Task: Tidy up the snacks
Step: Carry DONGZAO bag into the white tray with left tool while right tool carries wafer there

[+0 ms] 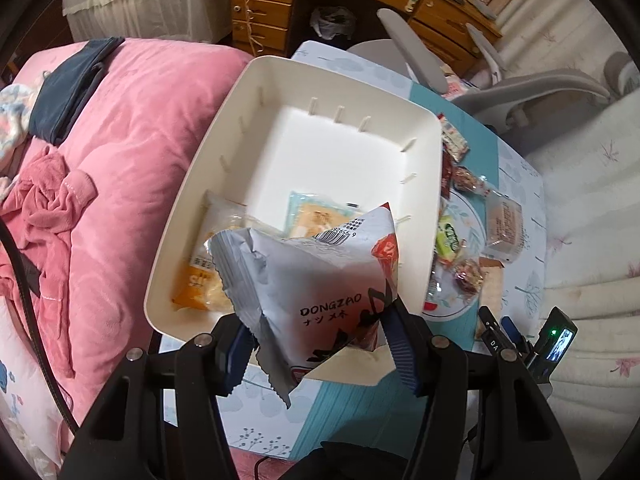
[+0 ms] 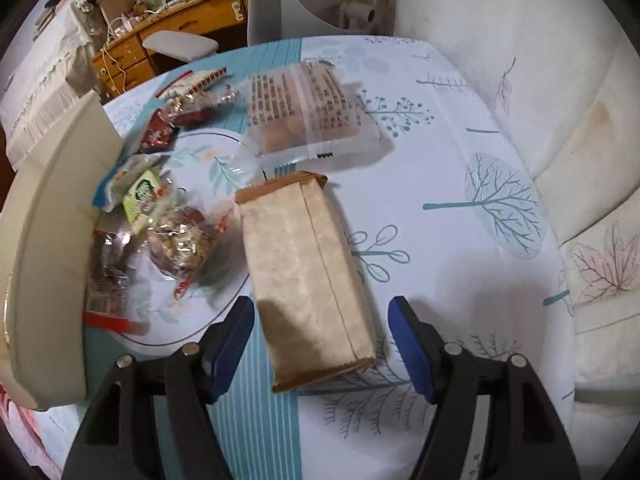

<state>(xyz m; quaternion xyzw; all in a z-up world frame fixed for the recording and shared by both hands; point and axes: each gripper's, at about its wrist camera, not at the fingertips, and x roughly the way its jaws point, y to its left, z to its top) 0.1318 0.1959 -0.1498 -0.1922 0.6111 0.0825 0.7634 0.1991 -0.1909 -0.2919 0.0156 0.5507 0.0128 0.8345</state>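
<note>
My left gripper (image 1: 320,328) is shut on a white and grey DONGZAO snack bag (image 1: 316,280) and holds it over the near edge of a cream plastic bin (image 1: 200,184). Inside the bin lie an orange pastry packet (image 1: 208,276) and a pale blue packet (image 1: 320,216). My right gripper (image 2: 320,328) is open, its fingers either side of the near end of a tan paper-wrapped packet (image 2: 308,272) on the table. A clear printed packet (image 2: 308,112) lies beyond it. Small wrapped snacks (image 2: 176,240) lie between the tan packet and the bin wall (image 2: 48,216).
The table has a white and teal tree-print cloth (image 2: 460,200). A pink quilt (image 1: 120,120) lies left of the bin. A grey office chair (image 1: 520,92) and a wooden desk with drawers (image 1: 264,8) stand behind. A cream sofa cover (image 2: 560,80) is on the right.
</note>
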